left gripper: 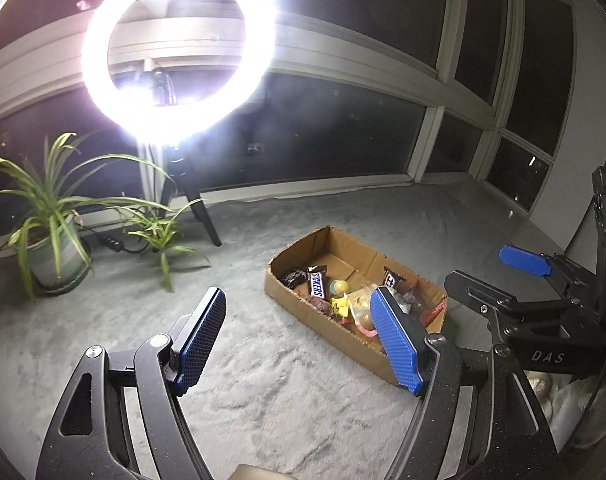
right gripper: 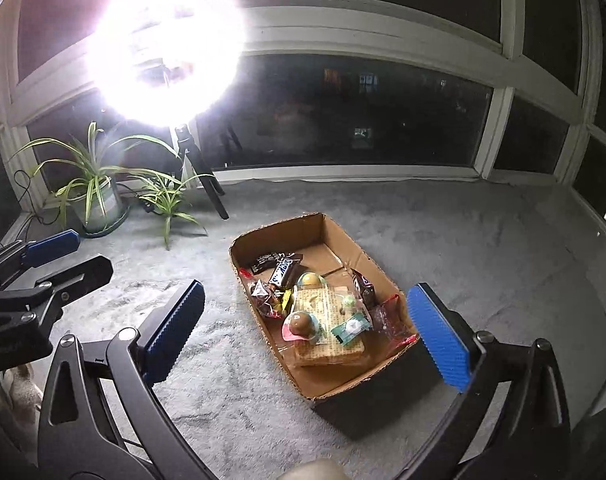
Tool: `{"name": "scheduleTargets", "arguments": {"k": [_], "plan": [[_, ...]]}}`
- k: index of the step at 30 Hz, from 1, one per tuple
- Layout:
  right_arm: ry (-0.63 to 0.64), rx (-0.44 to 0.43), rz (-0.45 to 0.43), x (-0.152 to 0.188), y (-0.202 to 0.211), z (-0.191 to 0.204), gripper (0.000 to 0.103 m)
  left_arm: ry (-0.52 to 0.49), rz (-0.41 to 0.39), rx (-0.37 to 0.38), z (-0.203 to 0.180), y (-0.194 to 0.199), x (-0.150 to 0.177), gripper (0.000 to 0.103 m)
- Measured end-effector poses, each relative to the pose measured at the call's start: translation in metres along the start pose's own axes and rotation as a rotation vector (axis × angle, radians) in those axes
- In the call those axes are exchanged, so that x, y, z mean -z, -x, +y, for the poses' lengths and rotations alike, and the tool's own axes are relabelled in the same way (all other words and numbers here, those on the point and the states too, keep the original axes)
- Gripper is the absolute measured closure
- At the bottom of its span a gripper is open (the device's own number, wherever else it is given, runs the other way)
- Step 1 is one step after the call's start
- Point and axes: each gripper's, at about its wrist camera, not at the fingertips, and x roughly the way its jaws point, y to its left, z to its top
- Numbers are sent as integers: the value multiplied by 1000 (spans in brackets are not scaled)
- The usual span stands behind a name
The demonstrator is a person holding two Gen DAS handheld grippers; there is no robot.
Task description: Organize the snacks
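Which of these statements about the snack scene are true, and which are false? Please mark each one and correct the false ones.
1. The snacks lie inside an open cardboard box on the grey carpet. True.
2. The left gripper holds a Snickers bar. False: its jaws are open and empty; the Snickers bar lies in the box.
3. The right gripper has its jaws open. True.
4. The potted plant stands inside the box. False: it stands on the floor by the window, apart from the box.
5. The ring light is switched off. False: it shines brightly.
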Motion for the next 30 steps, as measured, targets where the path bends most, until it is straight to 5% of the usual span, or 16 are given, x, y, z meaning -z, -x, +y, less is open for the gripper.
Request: {"name": "scheduleTargets", "arguments": {"k": [30], "plan": [[24, 14, 2, 5, 4, 12, 0, 44, 20, -38, 5, 11, 8, 28]]}}
